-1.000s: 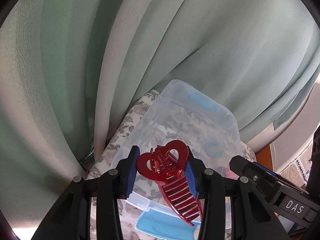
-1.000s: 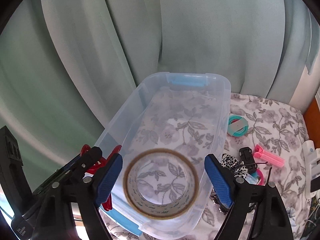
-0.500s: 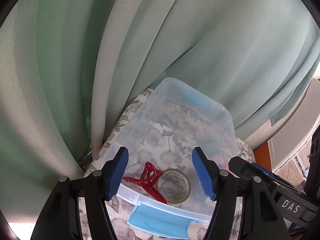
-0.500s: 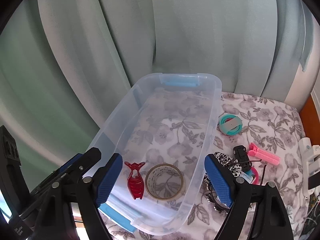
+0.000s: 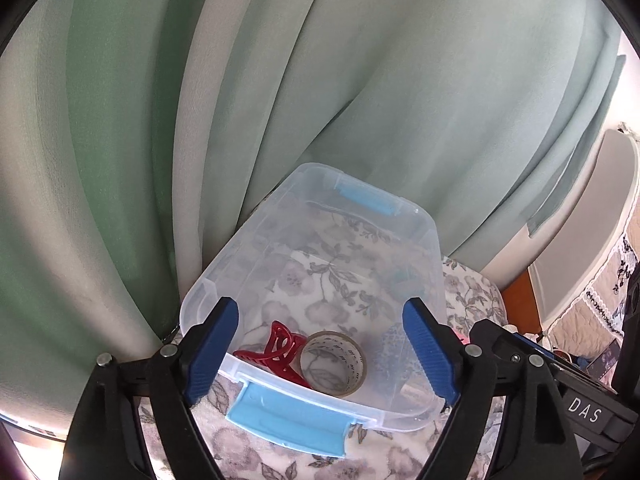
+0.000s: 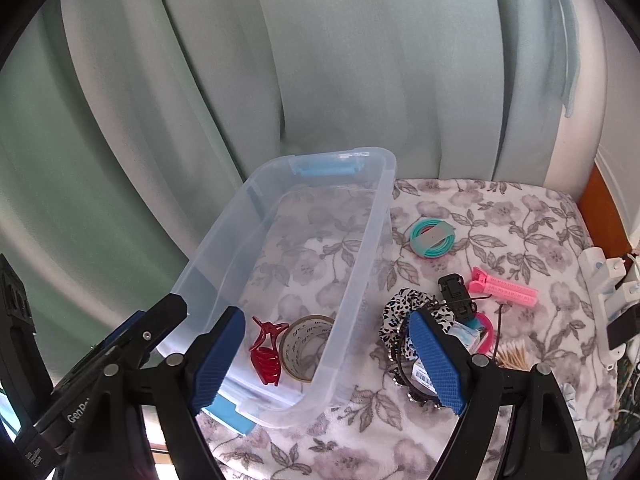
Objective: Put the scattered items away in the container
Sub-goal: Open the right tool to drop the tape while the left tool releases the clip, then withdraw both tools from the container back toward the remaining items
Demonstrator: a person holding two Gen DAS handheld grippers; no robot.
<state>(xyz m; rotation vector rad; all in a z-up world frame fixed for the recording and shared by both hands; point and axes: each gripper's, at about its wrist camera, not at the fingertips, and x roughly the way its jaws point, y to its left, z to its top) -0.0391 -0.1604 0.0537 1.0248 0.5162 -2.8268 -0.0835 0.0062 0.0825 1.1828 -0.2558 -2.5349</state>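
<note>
A clear plastic bin (image 6: 372,216) with blue latches stands on the floral cloth; it also shows in the left wrist view (image 5: 430,240). Inside, at its near end, lie a red hair claw (image 6: 266,350) (image 5: 280,350) and a roll of clear tape (image 6: 304,344) (image 5: 334,360). My left gripper (image 5: 320,352) is open and empty above the bin's near end. My right gripper (image 6: 328,358) is open and empty above the bin's near right wall. Scattered right of the bin: a leopard scrunchie (image 6: 400,312), a black toy car (image 6: 456,294), a pink clip (image 6: 504,290), a teal coil (image 6: 432,237).
Green curtains (image 6: 320,80) hang close behind the bin. A studded black band (image 6: 404,380), a small box and toothpicks (image 6: 514,356) lie in the pile at the right. A white power strip (image 6: 604,288) sits at the cloth's right edge.
Both grippers opened: the red claw dropped from the left, the tape roll from the right, into the bin. Both grippers have since lifted and drawn back.
</note>
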